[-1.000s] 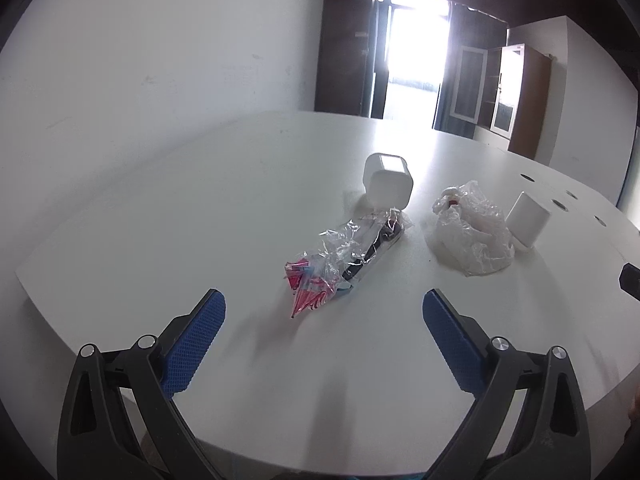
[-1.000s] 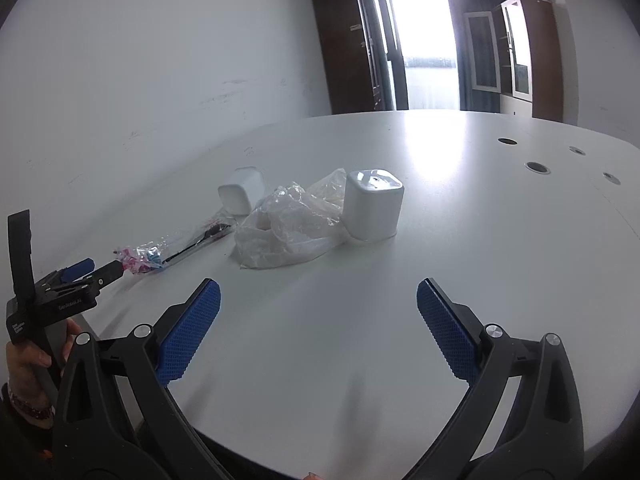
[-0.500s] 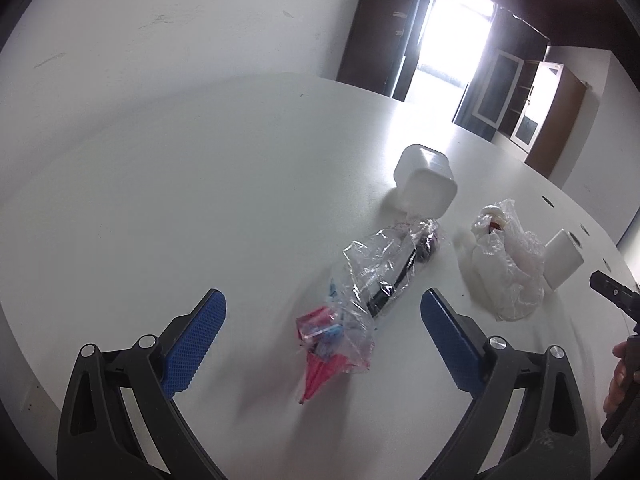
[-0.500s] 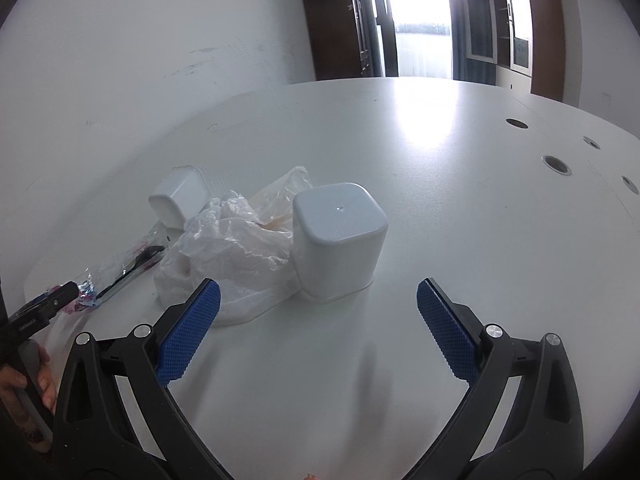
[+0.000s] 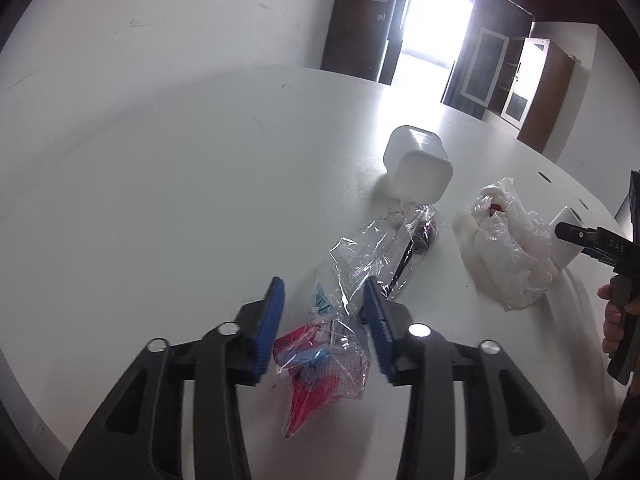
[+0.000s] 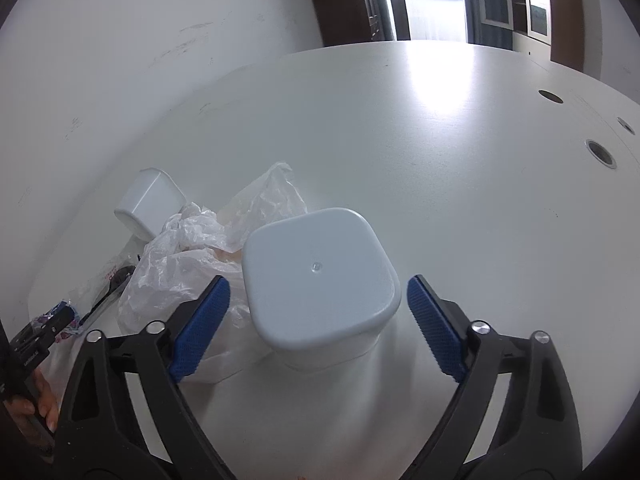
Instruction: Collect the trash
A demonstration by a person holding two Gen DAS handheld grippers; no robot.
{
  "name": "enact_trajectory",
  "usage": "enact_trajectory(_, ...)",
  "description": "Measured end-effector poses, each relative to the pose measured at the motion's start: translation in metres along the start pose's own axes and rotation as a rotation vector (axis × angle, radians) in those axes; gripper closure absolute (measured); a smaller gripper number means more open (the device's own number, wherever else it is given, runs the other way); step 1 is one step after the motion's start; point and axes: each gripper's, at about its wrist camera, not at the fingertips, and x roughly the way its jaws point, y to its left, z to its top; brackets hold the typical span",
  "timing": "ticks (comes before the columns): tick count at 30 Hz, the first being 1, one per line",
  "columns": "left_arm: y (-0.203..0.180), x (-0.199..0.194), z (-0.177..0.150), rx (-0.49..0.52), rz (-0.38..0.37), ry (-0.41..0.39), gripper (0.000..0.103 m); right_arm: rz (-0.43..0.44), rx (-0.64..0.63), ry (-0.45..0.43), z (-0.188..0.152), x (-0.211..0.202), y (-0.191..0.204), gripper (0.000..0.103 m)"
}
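Observation:
A clear plastic wrapper (image 5: 360, 256) with red and blue scraps inside lies on the white table (image 5: 160, 200). My left gripper (image 5: 323, 286) straddles its near end; the jaws are closing, and the left pad still shows a gap to the wrapper. An upturned white tub (image 6: 316, 248) stands between the fingers of my right gripper (image 6: 318, 292); those jaws are closing too, with neither pad touching the tub. A crumpled white plastic bag (image 6: 188, 260) leans against the tub's left side. A second white tub (image 5: 418, 168) lies tipped over beyond the wrapper.
The table's curved near edge runs just under both grippers. Round cable holes (image 6: 600, 152) sit at the far right of the table. A white wall borders the left side. A bright doorway (image 5: 432, 40) and wooden cabinets (image 5: 540, 92) stand behind.
The left gripper came forward over the wrapper and its jaws narrowed sharply around it. The right gripper advanced to the upturned tub, which now sits between its slightly narrowed jaws.

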Motion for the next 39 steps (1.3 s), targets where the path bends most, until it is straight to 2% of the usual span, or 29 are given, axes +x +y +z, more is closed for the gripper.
enact_trajectory(2, 0.001, 0.001, -0.001, 0.000, -0.024, 0.006, 0.077, 0.010, -0.003, 0.003, 0.001, 0.002, 0.001, 0.039)
enact_trajectory(3, 0.000, 0.001, -0.001, 0.010, -0.034, 0.007, 0.082, 0.010, -0.005, 0.002, 0.001, 0.002, 0.002, 0.043)
enact_trajectory(7, 0.001, 0.001, -0.002, 0.003, -0.065, 0.012, 0.088, 0.013, -0.012, -0.025, 0.001, -0.003, 0.004, 0.043)
enact_trajectory(11, 0.013, 0.005, -0.002, -0.068, -0.122, 0.037, 0.091, -0.006, -0.005, -0.067, 0.000, -0.018, 0.002, 0.043)
enact_trajectory(17, 0.011, 0.000, -0.005, -0.070, -0.082, -0.009, 0.092, -0.054, -0.021, -0.114, -0.018, -0.050, 0.013, 0.043)
enact_trajectory(21, 0.016, -0.004, -0.004, -0.109, -0.070, -0.034, 0.092, -0.053, -0.022, -0.123, -0.037, -0.074, 0.021, 0.043)
enact_trajectory(23, 0.016, -0.011, -0.005, -0.118, -0.059, -0.044, 0.092, -0.085, -0.026, -0.143, -0.048, -0.090, 0.023, 0.043)
enact_trajectory(26, 0.011, -0.025, -0.010, -0.102, -0.072, -0.049, 0.092, -0.074, -0.019, -0.160, -0.066, -0.114, 0.024, 0.043)
enact_trajectory(31, -0.011, -0.062, -0.017, -0.028, -0.056, -0.106, 0.093, -0.059, -0.003, -0.190, -0.096, -0.147, 0.027, 0.043)
enact_trajectory(39, -0.053, -0.133, -0.035, 0.080, -0.130, -0.193, 0.093, -0.026, -0.008, -0.236, -0.138, -0.199, 0.032, 0.043)
